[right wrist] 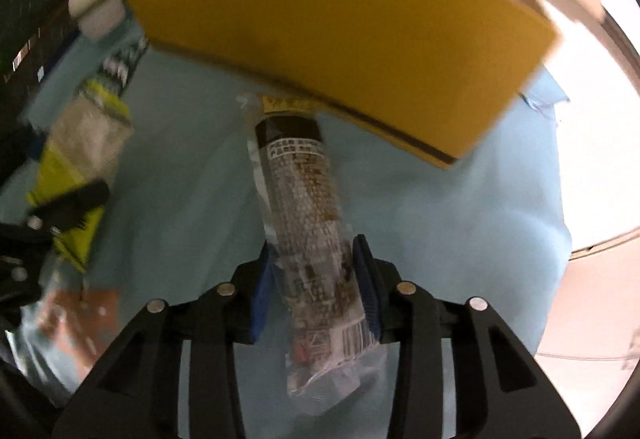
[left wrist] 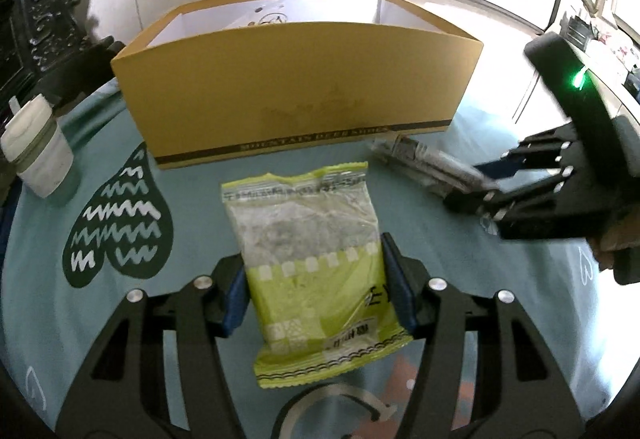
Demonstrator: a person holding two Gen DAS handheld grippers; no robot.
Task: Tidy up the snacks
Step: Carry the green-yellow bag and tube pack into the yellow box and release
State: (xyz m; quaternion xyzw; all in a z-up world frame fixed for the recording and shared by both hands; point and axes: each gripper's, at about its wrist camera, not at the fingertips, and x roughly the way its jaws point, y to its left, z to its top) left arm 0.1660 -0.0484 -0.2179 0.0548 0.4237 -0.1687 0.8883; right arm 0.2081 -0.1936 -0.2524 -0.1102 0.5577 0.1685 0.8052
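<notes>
Green snack packet (left wrist: 316,271) sits clamped in the left hand-held gripper (left wrist: 320,295); only the right view shows the right hand-held gripper (right wrist: 314,291) pinching a clear tube pack (right wrist: 308,223).

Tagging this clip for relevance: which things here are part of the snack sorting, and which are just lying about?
Job:
green packet, in left gripper
clear packet, in right gripper
yellow box

Lying about:
white cup
teal cloth
</notes>
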